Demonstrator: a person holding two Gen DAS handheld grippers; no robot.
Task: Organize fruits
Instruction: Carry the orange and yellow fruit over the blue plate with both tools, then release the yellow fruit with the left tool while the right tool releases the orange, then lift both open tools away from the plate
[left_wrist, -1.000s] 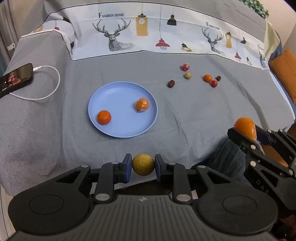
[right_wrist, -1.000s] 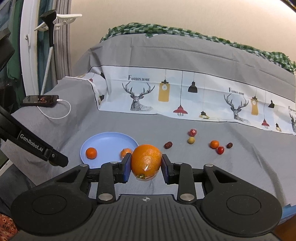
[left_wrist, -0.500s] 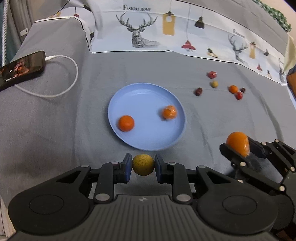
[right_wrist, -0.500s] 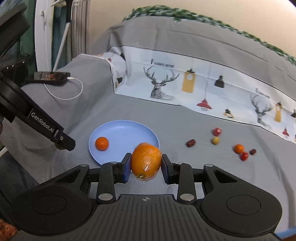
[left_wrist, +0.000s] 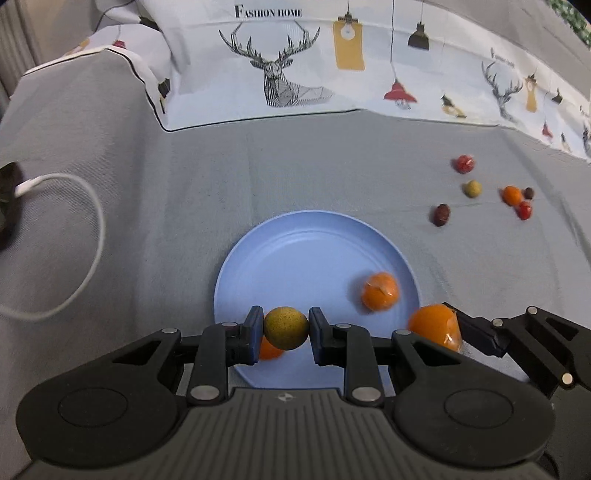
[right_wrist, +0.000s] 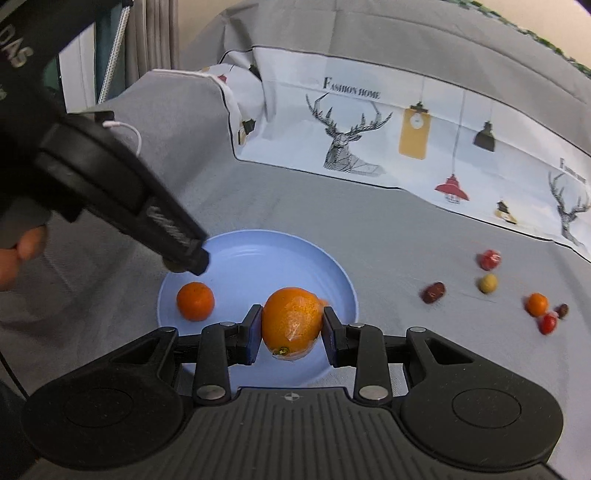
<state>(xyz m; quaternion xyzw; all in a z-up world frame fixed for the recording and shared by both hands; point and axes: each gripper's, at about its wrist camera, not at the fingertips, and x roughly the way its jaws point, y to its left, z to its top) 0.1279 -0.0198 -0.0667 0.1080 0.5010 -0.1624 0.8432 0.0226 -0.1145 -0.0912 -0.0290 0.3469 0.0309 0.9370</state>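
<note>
Far left we note a white cable (left_wrist: 88, 236) looped on the grey cloth (left_wrist: 295, 166), running to a dark device at the frame edge, only partly visible.

Left gripper (left_wrist: 286, 334): jaws pinch a small yellow-green fruit (left_wrist: 286, 328), held over the near rim of the blue plate (left_wrist: 295, 251). Directly behind that fruit we see part of a small orange (left_wrist: 271, 350) on the plate; the right wrist view shows it whole (right_wrist: 195, 301), sitting on the plate's left side.

On the plate's right side lies a wrapped orange (left_wrist: 380, 291), somewhat blurred.

Right gripper (right_wrist: 291, 328): jaws pinch a large orange (right_wrist: 291, 321) in clear film, over the near right part of the blue plate (right_wrist: 277, 251). In the left wrist view we see this orange (left_wrist: 436, 326) at the plate's right edge, just beside the wrapped one; we cannot tell whether it touches the plate.

Further right, well apart from the plate, loose small fruits lie on the cloth: a dark red fruit (left_wrist: 440, 215), a yellowish fruit (left_wrist: 472, 188), a red wrapped fruit (left_wrist: 464, 164), then a tight group of a tiny orange (left_wrist: 512, 195), a red fruit (left_wrist: 524, 209) and a dark berry (left_wrist: 529, 192).

Behind everything hangs a deer-print sheet (left_wrist: 332, 55).
</note>
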